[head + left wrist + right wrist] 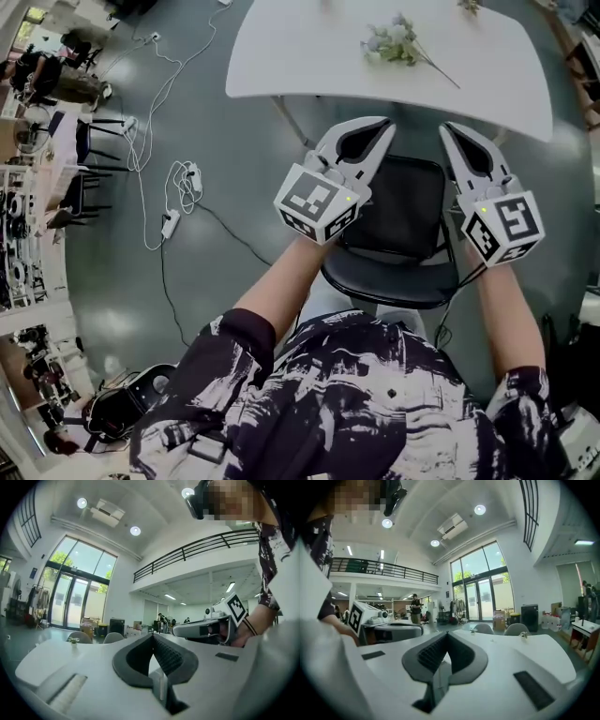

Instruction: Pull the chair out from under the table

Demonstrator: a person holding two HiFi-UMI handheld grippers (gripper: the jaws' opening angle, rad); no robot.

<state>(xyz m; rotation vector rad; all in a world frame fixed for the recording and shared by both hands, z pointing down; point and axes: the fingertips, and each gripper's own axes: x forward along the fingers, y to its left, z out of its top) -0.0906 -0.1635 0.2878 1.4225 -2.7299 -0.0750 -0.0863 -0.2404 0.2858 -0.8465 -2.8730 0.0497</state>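
In the head view a black chair [408,211] stands at the near edge of the white table [300,56], between the table and the person, its seat mostly in the open. Both grippers are held up side by side over the chair, pointing toward the table. The left gripper [386,123] is shut with nothing in it, and its own view shows the ribbed pads [161,653] pressed together at the left gripper [153,635]. The right gripper [447,127] is shut and empty too, its tips meeting in the right gripper view [447,633]. Neither touches the chair.
A sprig of flowers [394,42] lies on the table. A table leg [292,122] slants down left of the chair. White and black cables with a power strip [172,223] trail over the grey floor at left. Dark chairs [94,141] stand far left, and black gear [122,403] lies at lower left.
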